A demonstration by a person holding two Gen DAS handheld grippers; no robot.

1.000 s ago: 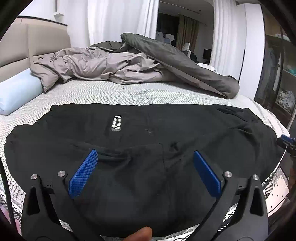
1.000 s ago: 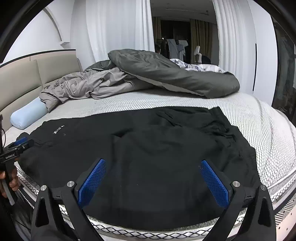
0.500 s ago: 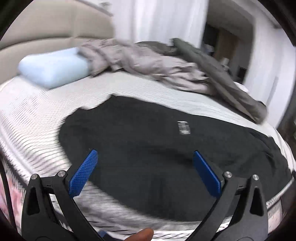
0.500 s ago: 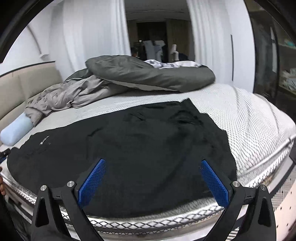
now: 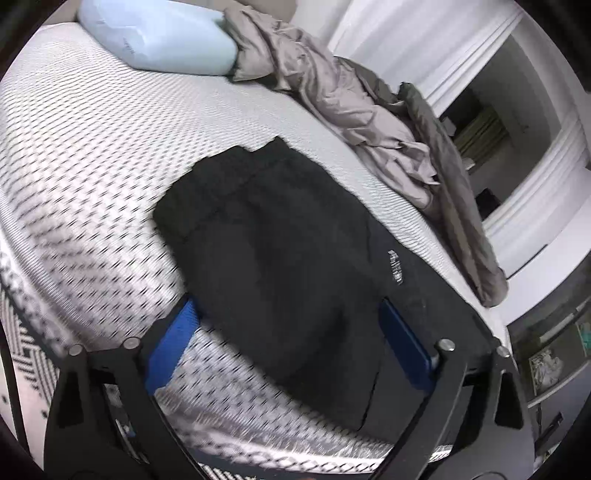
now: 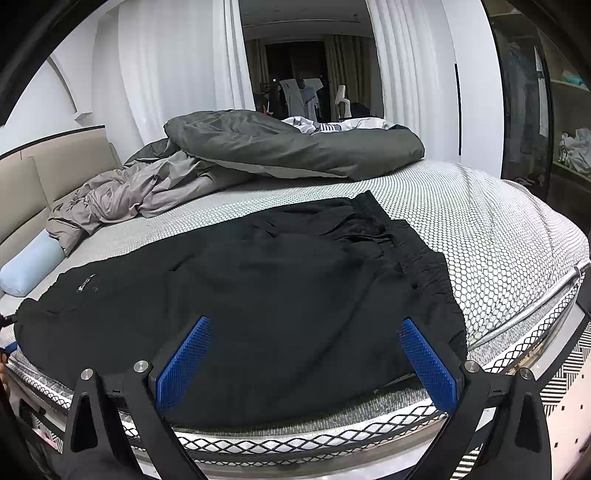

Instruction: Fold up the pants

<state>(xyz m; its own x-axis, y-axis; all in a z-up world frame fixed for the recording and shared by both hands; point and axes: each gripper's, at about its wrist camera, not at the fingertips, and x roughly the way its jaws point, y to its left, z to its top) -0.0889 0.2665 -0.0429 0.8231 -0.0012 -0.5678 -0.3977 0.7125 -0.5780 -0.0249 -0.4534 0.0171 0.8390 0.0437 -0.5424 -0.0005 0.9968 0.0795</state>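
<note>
Black pants (image 6: 266,280) lie spread flat across the near side of the bed, waistband end to the right in the right wrist view, a small white logo (image 6: 85,286) near the left end. In the left wrist view the pants (image 5: 288,258) run away to the right, leg end nearest. My left gripper (image 5: 291,339) is open and empty, just above the pants' left end at the bed edge. My right gripper (image 6: 304,354) is open and empty, above the near edge of the pants toward the waistband end.
A crumpled grey duvet (image 6: 288,144) and a taupe sheet (image 6: 122,195) lie at the far side of the bed. A light blue pillow (image 5: 159,33) lies by the headboard. The white patterned mattress (image 6: 491,229) is bare to the right. A patterned floor rug (image 6: 565,398) lies below.
My left gripper has swung left and tilted, now looking along the pants from their left end. My right gripper has shifted right toward the waistband end. Both stayed open.
</note>
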